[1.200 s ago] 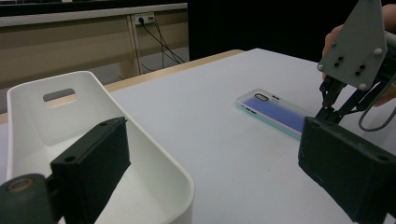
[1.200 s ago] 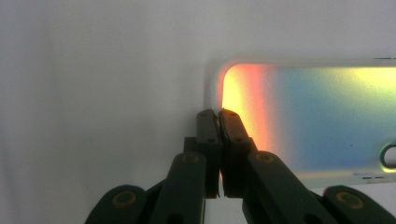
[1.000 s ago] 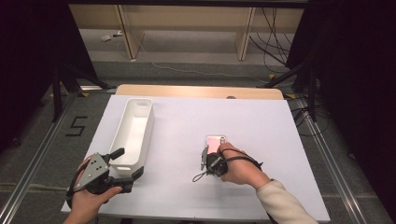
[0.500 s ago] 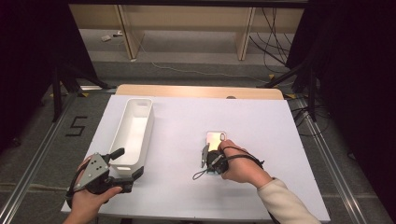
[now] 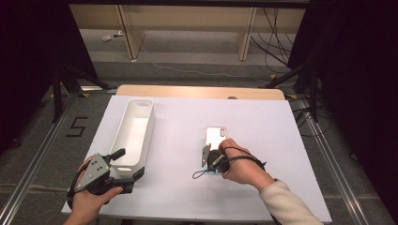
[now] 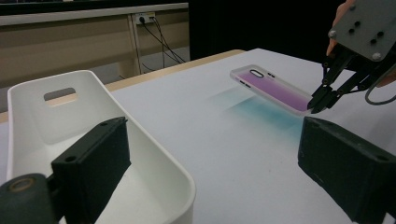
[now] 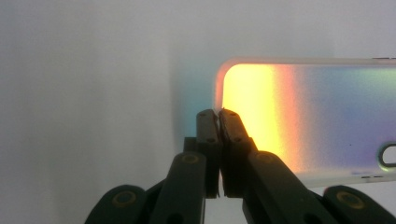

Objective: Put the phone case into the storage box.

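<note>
While the right gripper (image 5: 212,159) pinches the near edge of the phone case (image 5: 216,137), its jaws are pressed together on the case's rim, as the right gripper view shows, with the pads meeting at the corner of the case (image 7: 299,121). From the left gripper view the case (image 6: 273,87) hangs tilted just above the table, its far end higher, casting a bluish shadow on the sheet below, and the right gripper (image 6: 322,100) grips its near end.

Over on the left, the left gripper (image 5: 123,164) rests at the near end of a long white bin (image 5: 133,131), its jaws spread wide with one inside the bin's end wall and one outside; they press on nothing. That bin (image 6: 93,140) has a handle slot in its far wall and stands well apart from the case, with bare table between them.

A white sheet (image 5: 263,122) covers the table, and a strip of wood (image 5: 187,91) shows along its far edge. Beyond it are pale wooden shelves (image 5: 187,28) with cables (image 5: 277,33) trailing down at the right, dark curtains on both sides, and a grey floor marked with a black 5 (image 5: 76,126).
</note>
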A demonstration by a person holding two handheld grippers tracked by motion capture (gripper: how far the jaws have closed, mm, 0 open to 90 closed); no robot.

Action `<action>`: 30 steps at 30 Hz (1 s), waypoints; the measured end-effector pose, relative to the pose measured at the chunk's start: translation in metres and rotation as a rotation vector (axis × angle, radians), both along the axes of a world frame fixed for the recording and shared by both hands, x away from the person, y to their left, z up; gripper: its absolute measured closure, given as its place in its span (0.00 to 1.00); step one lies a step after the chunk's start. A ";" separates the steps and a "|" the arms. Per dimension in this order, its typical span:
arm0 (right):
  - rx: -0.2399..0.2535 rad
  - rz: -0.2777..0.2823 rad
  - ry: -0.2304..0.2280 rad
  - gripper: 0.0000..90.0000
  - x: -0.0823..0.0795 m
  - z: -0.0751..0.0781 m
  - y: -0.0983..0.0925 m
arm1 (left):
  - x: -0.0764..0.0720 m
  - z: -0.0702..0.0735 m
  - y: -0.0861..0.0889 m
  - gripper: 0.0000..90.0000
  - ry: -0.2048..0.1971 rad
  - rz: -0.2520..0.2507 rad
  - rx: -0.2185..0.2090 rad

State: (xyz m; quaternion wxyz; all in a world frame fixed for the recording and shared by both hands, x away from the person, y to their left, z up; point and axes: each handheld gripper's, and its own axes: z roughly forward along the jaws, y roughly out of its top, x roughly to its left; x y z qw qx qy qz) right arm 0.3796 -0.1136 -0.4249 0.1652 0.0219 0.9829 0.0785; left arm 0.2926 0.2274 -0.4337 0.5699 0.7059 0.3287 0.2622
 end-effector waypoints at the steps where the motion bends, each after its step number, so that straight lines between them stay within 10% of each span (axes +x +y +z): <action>1: 0.001 0.000 -0.008 0.98 0.000 0.000 0.000 | 0.000 0.000 0.000 0.10 -0.002 -0.001 0.001; 16: 0.045 0.009 -0.124 0.98 -0.005 -0.004 0.000 | 0.001 0.000 0.000 0.10 0.000 0.002 0.001; 30: 0.048 -0.004 -0.128 0.98 -0.006 -0.005 0.001 | 0.005 0.006 -0.007 0.13 -0.002 -0.022 -0.018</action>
